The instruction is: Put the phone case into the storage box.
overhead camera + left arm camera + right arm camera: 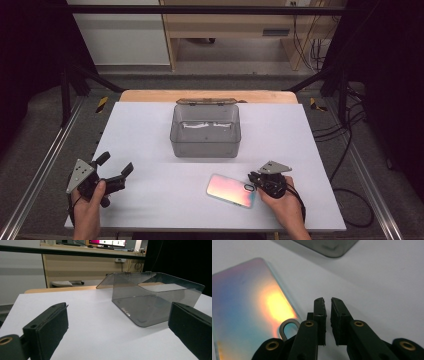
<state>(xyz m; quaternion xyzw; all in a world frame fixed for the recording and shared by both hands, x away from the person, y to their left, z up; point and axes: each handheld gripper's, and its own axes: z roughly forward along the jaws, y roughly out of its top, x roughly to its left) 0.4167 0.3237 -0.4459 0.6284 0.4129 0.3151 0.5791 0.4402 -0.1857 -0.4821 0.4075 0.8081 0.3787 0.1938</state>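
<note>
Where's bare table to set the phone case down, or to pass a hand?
Bare: the wide patch between the left gripper and the phone case, and the strips beside the grey box. Crowded: the near right, where the right gripper sits shut against the case's end.

The left gripper (114,172) is held in the left hand (87,200) at the near left, with its jaws spread wide and pointed forward. The right gripper (251,176) is gripped by the right hand (280,200) at the near right, angled leftward; its jaws are brought almost together, with nothing seen between the pads (320,315).
</note>
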